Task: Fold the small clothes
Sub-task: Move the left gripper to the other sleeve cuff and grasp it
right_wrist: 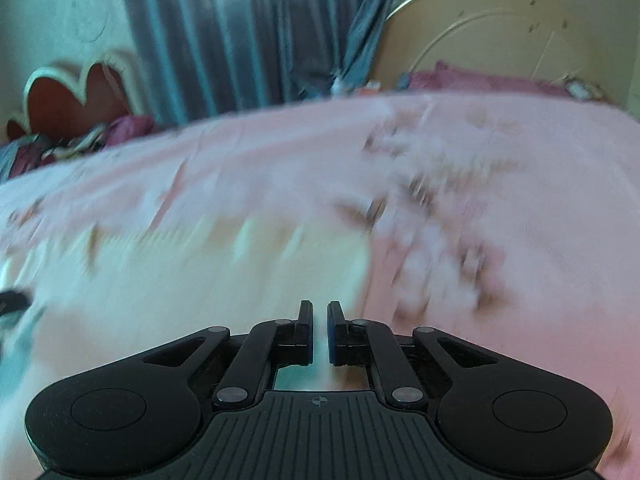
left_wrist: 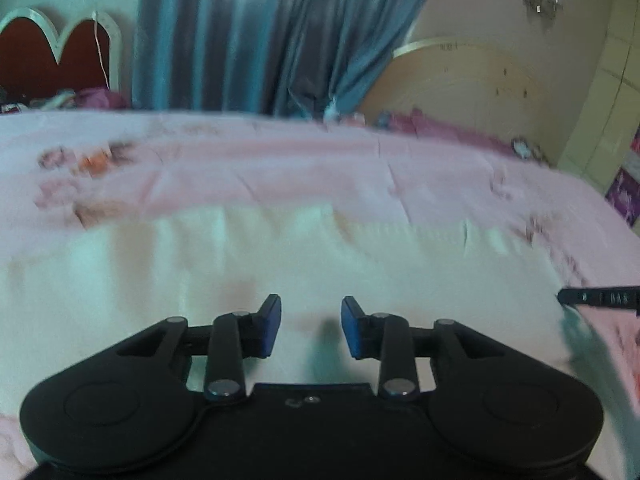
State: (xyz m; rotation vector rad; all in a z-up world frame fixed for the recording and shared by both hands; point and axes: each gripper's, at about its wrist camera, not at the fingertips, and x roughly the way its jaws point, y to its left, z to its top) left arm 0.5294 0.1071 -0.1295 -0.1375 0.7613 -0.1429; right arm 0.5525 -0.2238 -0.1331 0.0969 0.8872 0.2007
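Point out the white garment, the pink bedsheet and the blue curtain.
white garment (left_wrist: 280, 264): left wrist view, its flat middle.
pink bedsheet (right_wrist: 540, 208): right wrist view, bare right part.
blue curtain (left_wrist: 240, 32): left wrist view, central folds.

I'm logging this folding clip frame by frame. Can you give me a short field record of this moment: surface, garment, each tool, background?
surface: bed with a pink floral sheet
garment: pale white cloth spread flat on the sheet, blurred
left tool: open, nothing between its blue pads, over the cloth
right tool: shut, narrow slit between the fingers, at the cloth's right edge; no cloth visibly pinched
background: blue-grey curtain, cream headboard
image quality: motion blur in both views
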